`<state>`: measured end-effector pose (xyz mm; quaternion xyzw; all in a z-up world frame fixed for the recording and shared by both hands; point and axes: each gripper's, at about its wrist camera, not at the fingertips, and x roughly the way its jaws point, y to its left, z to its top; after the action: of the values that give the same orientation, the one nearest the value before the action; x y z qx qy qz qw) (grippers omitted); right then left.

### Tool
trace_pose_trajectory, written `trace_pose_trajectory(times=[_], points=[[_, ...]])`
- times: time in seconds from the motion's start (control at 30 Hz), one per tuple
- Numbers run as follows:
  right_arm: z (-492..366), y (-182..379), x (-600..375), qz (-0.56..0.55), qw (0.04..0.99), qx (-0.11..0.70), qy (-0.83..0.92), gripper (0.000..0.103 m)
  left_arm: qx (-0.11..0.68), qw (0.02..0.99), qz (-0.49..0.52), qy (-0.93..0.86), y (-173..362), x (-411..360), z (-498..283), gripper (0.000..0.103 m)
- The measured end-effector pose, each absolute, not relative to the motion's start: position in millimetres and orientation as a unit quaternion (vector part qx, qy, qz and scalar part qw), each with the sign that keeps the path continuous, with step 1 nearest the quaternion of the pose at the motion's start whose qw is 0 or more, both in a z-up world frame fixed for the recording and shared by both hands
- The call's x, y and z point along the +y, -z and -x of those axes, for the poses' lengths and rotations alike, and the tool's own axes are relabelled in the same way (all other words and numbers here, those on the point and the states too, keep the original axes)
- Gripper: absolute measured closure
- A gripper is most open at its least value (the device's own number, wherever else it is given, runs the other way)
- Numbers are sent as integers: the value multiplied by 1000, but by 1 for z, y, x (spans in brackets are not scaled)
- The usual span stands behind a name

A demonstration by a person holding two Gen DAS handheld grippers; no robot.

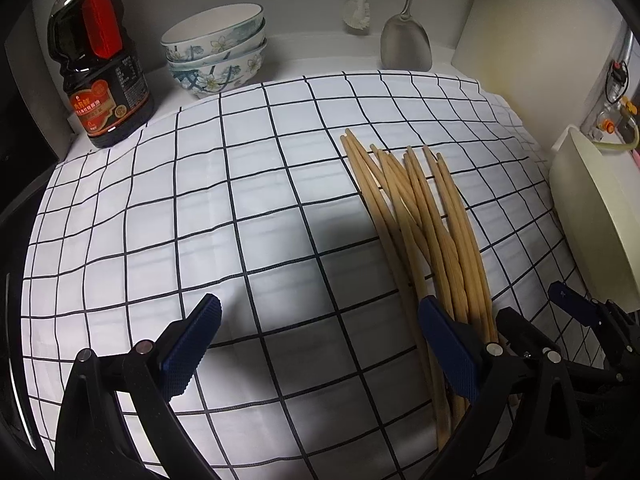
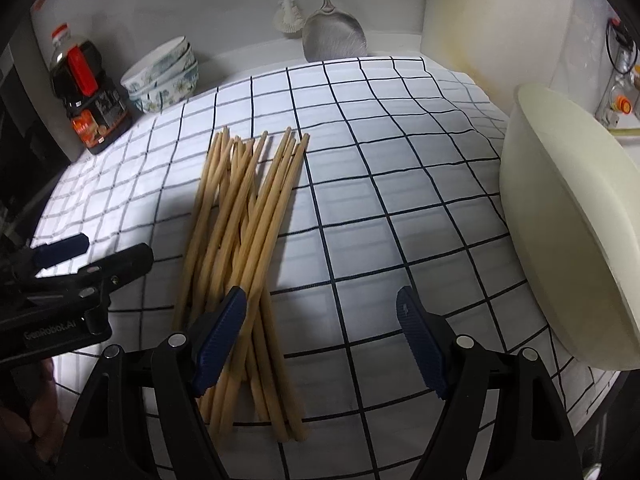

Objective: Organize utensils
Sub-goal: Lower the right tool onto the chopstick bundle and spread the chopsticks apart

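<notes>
Cloth: chopsticks between tools (open)

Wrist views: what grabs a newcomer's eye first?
The loose pile of wooden chopsticks fanned across the black-and-white checked cloth, mid-counter. Both grippers are open beside it: the left gripper and the right gripper each have one blue-padded finger at the pile's near end. Behind: a dark sauce bottle and stacked floral bowls.
</notes>
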<state>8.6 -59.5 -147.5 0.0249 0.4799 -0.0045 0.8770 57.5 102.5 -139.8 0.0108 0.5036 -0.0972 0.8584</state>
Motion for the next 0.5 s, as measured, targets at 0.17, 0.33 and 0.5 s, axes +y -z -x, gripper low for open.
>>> trace_pose_trajectory(times=[0.17, 0.33, 0.5], points=[[-7, 151, -57, -11, 878, 478, 7, 29, 504, 858, -3, 98, 144, 103, -58, 6], [-1, 150, -58, 6, 879, 477, 9, 29, 505, 857, -4, 104, 147, 99, -59, 6], [-2, 154, -57, 16, 871, 491, 0, 29, 504, 857, -3, 104, 148, 99, -60, 6]])
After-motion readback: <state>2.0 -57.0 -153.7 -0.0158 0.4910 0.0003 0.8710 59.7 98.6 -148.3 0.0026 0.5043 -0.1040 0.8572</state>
